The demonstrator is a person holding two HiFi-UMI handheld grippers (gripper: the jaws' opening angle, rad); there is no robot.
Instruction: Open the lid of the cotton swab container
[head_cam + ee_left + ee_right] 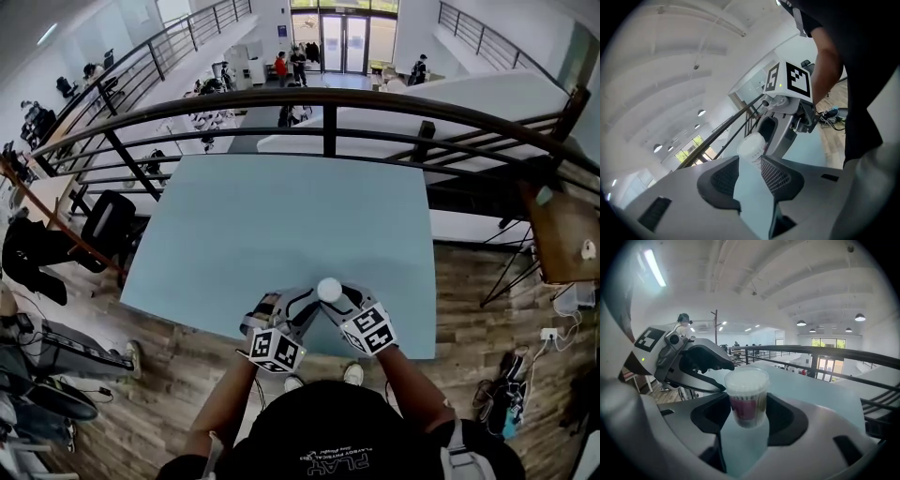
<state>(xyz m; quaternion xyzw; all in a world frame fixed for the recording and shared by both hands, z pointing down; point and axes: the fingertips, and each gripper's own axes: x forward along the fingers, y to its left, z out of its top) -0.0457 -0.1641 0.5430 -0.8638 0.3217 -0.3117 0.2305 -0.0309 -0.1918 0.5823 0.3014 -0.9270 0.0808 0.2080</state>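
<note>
Your right claw (749, 405) clamps the cotton swab container (746, 397), lower centre of frame; your left claw (750, 165) stands released, lid (751, 144) just beyond its tips.

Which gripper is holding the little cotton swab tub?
The right gripper: its jaws are clamped on the sides of the cotton swab container. The left gripper has its jaws apart near the lid, gripping nothing.

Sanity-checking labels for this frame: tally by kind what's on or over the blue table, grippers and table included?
cotton swab container: 1, lid on, clamped in the right gripper's jaws
grippers: 2, the left gripper with jaws apart and the right gripper
table: 1
Total: 4
</note>
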